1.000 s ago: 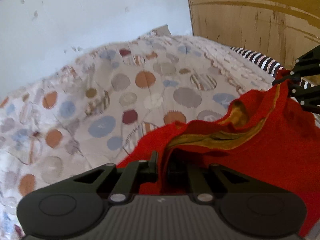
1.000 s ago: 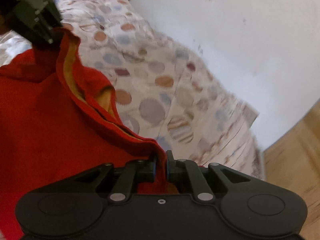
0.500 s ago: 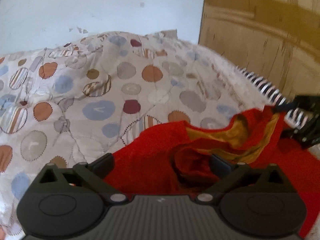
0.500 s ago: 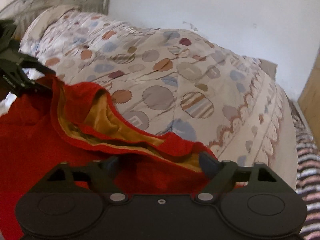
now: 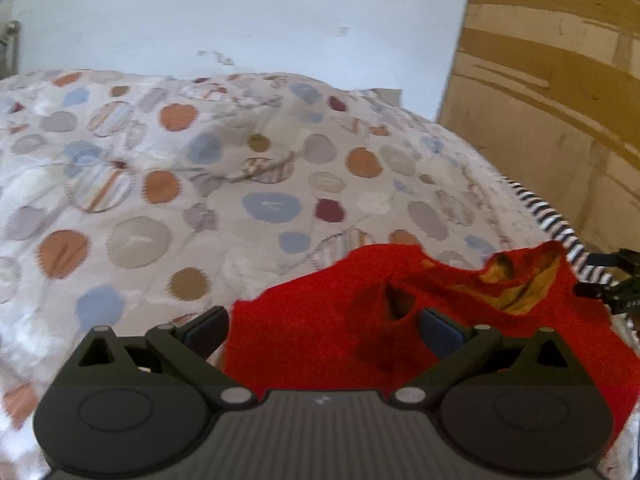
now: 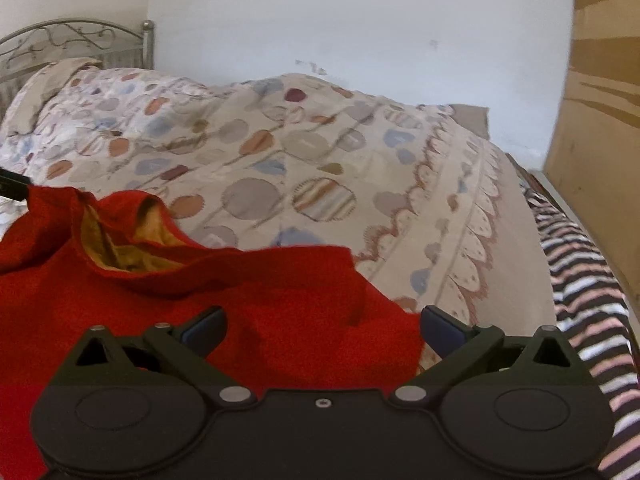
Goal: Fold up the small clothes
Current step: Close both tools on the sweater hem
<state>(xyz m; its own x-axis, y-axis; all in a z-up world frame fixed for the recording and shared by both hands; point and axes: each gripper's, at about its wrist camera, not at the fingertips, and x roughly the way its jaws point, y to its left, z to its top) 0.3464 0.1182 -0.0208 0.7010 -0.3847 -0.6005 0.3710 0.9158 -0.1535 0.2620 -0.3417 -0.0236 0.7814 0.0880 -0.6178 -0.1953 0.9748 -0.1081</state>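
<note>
Loosely, one fuzzy red fleece garment with a mustard-yellow lining lay rumpled at the near edge of the bed's quilted, circle-patterned bedspread. Both black tongs stood released: left tongs wide apart, right tongs opening, fleece between their pads, unpinched.

Black tool, ribbed grey body, silver screws
</note>
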